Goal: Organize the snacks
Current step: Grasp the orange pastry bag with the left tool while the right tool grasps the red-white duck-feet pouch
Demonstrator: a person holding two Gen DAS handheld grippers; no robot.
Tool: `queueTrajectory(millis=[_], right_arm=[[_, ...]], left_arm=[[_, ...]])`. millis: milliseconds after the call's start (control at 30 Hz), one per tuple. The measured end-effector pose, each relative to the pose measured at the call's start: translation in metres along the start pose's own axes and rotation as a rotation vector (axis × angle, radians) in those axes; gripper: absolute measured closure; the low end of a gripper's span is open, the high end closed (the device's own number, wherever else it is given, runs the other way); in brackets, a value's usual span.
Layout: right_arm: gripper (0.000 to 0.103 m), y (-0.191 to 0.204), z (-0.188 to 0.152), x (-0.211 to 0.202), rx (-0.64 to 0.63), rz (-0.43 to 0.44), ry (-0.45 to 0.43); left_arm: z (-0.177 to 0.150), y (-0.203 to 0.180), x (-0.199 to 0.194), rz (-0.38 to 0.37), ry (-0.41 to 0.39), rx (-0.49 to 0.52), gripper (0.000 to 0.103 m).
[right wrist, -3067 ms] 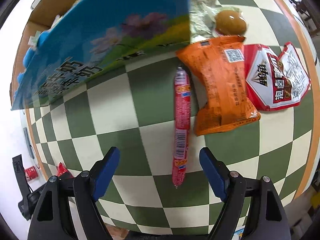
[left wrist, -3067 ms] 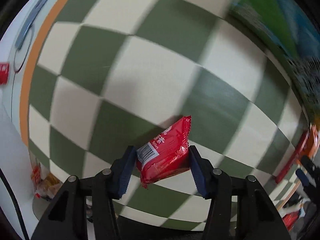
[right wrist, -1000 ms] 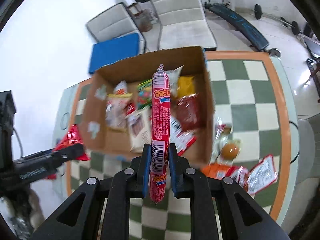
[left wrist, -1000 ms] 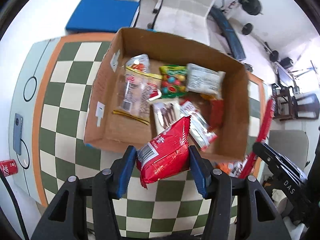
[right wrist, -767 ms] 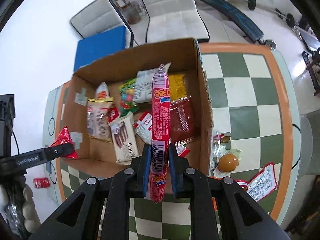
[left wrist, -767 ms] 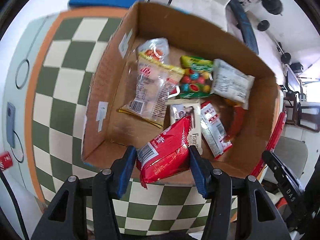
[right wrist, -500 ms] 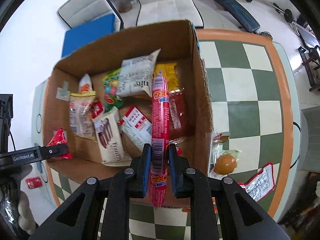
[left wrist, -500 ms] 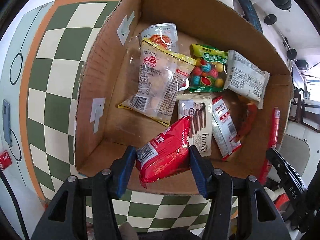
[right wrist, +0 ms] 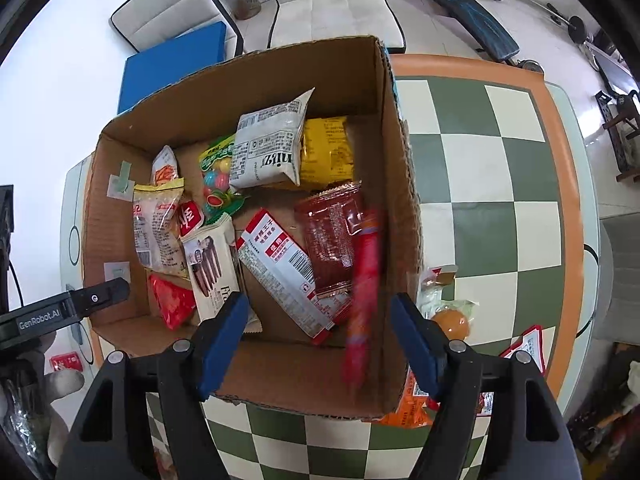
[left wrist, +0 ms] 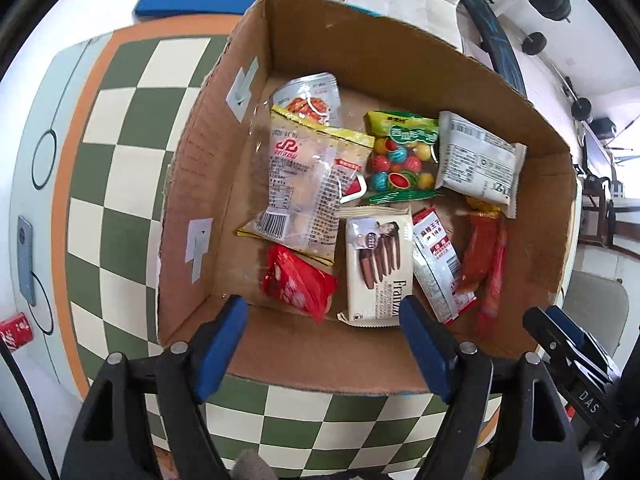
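Observation:
An open cardboard box [left wrist: 200, 168] [right wrist: 400, 184] stands on the checkered table and holds several snack packets. My left gripper [left wrist: 324, 340] is open and empty above the box's near wall. The red snack packet [left wrist: 298, 284] lies on the box floor just beyond it, also visible in the right wrist view [right wrist: 172, 300]. My right gripper [right wrist: 320, 338] is open above the box's near right corner. The red sausage stick [right wrist: 362, 300] is blurred between its jaws, inside the box by the right wall; it also shows in the left wrist view [left wrist: 494, 276].
On the table right of the box lie an orange packet [right wrist: 404, 404], a wrapped brown egg [right wrist: 450, 326] and a red-white packet [right wrist: 528, 346]. A small red can [left wrist: 16, 330] sits at the table's left edge. Chairs and gym gear stand beyond the table.
Both grippers opened. The red packet dropped from the left gripper onto the box floor. The sausage stick left the right gripper and is falling into the box.

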State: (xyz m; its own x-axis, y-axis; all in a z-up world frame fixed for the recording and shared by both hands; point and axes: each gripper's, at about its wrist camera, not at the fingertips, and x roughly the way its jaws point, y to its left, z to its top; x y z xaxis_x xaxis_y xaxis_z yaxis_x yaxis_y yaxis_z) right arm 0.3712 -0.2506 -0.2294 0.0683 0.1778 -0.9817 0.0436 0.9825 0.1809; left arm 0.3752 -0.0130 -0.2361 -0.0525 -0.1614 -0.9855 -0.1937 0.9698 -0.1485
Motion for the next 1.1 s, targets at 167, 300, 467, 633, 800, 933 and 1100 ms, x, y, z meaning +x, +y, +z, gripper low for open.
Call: queueTrajectory(millis=[167,300,467,633,800,933,1100], right_arm=[[0.021,0.006,-0.008,-0.007,-0.018,0.000,-0.025],[0.016,0.011,-0.015,-0.017,-0.029,0.006,-0.052],[0.014,0.022,-0.030,-0.036,-0.049,0.015,-0.098],[0.014,0.031,-0.054,-0.063,-0.060,0.052,-0.170],[0.014,0.018,-0.088,-0.097,0.011,0.139,-0.271],[0.014,-0.006,-0.129,-0.127,0.071,0.123,-0.352],[0.014,-0.057,-0.176,-0.137,0.146,0.091,-0.338]], left_arm=[[-0.010,-0.013,-0.013,-0.012,-0.045,0.053,0.015],[-0.022,-0.023,-0.031,0.009,-0.106,0.105,0.013],[-0.042,-0.034,-0.056,0.009,-0.188,0.160,0.013],[-0.075,-0.042,-0.091,0.012,-0.308,0.212,0.013],[-0.118,-0.053,-0.119,0.033,-0.411,0.285,0.013],[-0.157,-0.068,-0.126,0.008,-0.453,0.328,0.013],[-0.190,-0.094,-0.095,0.042,-0.402,0.373,0.013]])
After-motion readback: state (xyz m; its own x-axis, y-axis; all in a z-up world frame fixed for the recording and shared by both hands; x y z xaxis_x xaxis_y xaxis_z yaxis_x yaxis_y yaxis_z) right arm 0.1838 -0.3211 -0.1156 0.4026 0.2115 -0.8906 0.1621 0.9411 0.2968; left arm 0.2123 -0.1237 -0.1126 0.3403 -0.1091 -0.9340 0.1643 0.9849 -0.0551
